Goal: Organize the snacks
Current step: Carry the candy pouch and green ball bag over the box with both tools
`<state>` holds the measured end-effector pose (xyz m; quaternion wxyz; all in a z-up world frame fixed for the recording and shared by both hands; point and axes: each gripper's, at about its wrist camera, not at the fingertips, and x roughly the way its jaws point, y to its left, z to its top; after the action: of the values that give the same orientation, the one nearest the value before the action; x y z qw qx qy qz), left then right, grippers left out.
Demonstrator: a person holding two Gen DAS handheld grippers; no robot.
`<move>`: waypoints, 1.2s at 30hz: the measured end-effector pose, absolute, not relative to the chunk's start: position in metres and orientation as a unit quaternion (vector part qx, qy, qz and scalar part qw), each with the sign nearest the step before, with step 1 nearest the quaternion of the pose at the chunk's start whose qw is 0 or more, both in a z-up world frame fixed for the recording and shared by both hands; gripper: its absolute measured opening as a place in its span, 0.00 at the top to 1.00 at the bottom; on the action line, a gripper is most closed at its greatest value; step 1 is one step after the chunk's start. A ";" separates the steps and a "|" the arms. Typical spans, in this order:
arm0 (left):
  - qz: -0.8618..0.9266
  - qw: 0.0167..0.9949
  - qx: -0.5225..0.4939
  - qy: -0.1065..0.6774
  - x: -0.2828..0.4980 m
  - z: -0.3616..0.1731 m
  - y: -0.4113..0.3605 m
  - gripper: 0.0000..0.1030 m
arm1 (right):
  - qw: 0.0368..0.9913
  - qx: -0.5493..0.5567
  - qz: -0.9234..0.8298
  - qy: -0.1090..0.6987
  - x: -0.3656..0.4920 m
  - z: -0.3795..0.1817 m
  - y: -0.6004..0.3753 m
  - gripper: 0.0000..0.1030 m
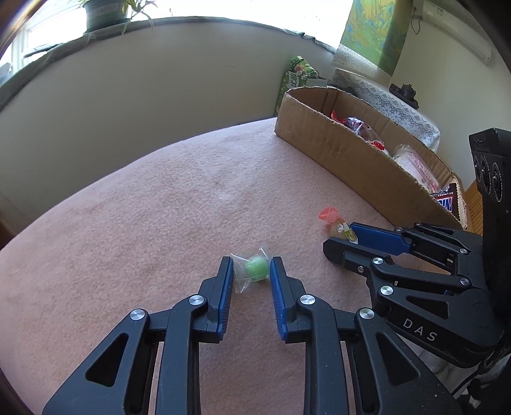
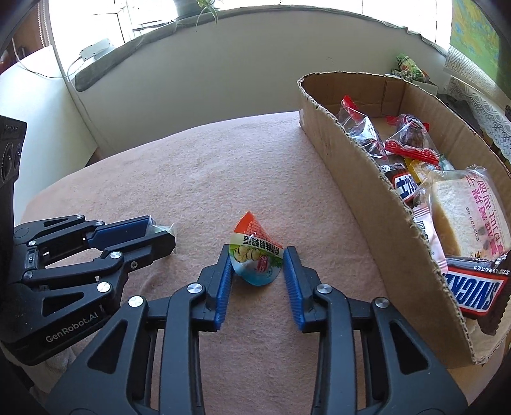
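Note:
A green ball candy in a clear wrapper [image 1: 255, 267] lies on the pink cloth [image 1: 159, 207]. My left gripper [image 1: 250, 261] is shut on it, its blue pads against the wrapper on both sides. From the right wrist view, the left gripper [image 2: 163, 233] shows a corner of clear wrapper sticking out at its tips. A small cone-shaped snack packet [image 2: 255, 258], orange on top with a printed label, stands between the pads of my right gripper [image 2: 257, 250], which is shut on it. In the left wrist view the right gripper [image 1: 338, 237] lies low on the cloth with the packet [image 1: 332, 218] at its tips.
A long cardboard box [image 2: 367, 204] stands to the right, holding several snacks: a Snickers bar [image 2: 472, 287], wrapped bread [image 2: 466, 220] and red-trimmed packets [image 2: 408, 140]. A green bag [image 1: 295, 76] leans on the wall behind the box [image 1: 335, 150]. A windowsill with a plant [image 1: 105, 16] runs behind.

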<state>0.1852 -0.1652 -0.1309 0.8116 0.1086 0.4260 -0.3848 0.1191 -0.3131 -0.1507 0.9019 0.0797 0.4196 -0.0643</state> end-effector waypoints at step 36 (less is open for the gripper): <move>-0.402 0.844 0.060 0.351 0.133 -0.044 -0.233 0.80 | 0.945 0.084 -0.027 0.316 0.051 -0.055 -0.376 0.75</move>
<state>0.1327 -0.2326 -0.0438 0.8435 0.0597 0.3512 -0.4019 0.0508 -0.3764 -0.0552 0.9445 0.0845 0.3163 -0.0268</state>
